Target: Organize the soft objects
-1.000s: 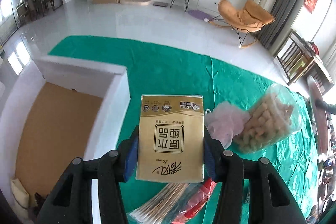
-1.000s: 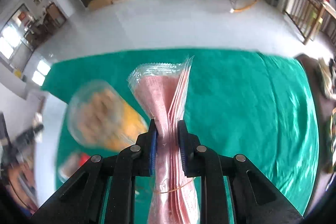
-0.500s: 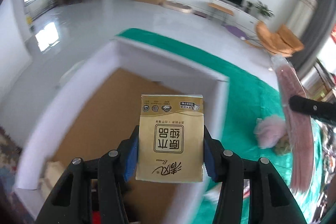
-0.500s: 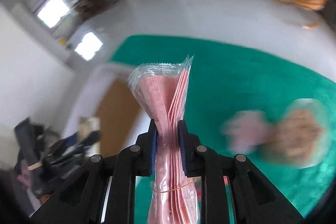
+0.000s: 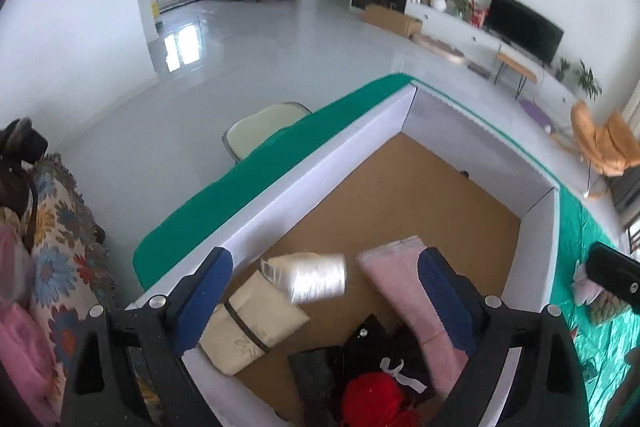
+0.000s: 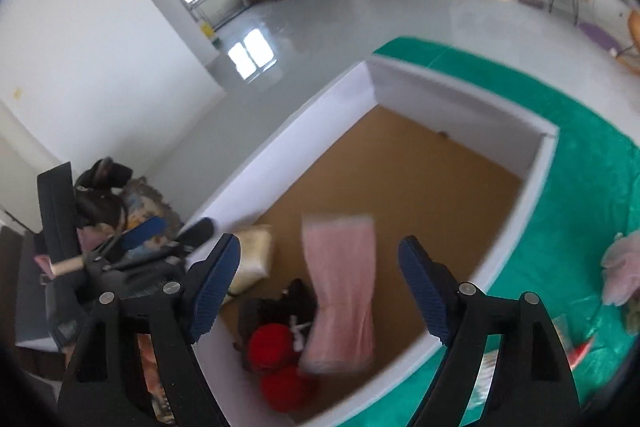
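Observation:
My left gripper (image 5: 323, 261) hangs over the white box (image 5: 320, 167), its jaws opening, pads touching nothing. The gold tissue pack (image 5: 308, 277) is a pale blur, loose below them over the box's brown floor. My right gripper (image 6: 319, 249) is over the same box (image 6: 460, 99), jaws also opening. The pink plastic-wrapped pack (image 6: 340, 291) is blurred, free between and below its fingers; the left wrist view has the pink pack (image 5: 404, 303) inside the box. A cream strapped bundle (image 5: 248, 323), black soft items (image 5: 360, 347) and red yarn balls (image 6: 272, 347) lie at the near end.
The box stands on a green tablecloth (image 6: 580, 155). A pink fluffy item (image 6: 624, 275) and a red-printed packet (image 6: 576, 347) lie on the cloth to the right. A pale chair (image 5: 260, 135) stands by the table's far edge; a floral throw (image 5: 52, 267) is at the left.
Both grippers swung from over the green cloth to over the white box. The left let go of the tissue pack, the right let go of the pink pack; both jaws spread wide.

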`<act>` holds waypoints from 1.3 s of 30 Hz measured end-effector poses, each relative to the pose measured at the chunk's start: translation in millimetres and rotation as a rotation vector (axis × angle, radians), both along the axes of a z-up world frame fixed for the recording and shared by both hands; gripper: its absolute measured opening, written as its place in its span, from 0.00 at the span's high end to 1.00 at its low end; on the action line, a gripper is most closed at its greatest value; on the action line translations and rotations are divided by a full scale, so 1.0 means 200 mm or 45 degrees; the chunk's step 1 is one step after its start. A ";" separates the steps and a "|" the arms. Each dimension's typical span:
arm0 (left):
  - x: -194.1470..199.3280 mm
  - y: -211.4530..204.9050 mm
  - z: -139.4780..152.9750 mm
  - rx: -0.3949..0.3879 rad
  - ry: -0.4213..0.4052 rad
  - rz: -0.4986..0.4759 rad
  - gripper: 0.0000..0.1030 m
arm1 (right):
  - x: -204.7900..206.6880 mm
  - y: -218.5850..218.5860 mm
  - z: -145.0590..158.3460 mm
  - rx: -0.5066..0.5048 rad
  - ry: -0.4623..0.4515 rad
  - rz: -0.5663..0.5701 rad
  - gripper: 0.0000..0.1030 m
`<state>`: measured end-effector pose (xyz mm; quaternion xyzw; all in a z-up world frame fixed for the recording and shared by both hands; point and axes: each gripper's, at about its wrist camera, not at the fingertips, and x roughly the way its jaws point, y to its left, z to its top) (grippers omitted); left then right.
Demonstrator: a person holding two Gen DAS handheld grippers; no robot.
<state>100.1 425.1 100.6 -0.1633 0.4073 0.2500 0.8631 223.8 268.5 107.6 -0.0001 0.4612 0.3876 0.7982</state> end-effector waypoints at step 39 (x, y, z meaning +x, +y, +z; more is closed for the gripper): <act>-0.11 -1.56 -0.29 0.151 -0.029 -0.618 0.06 | -0.73 -2.02 -0.85 -0.481 -0.268 -0.649 0.19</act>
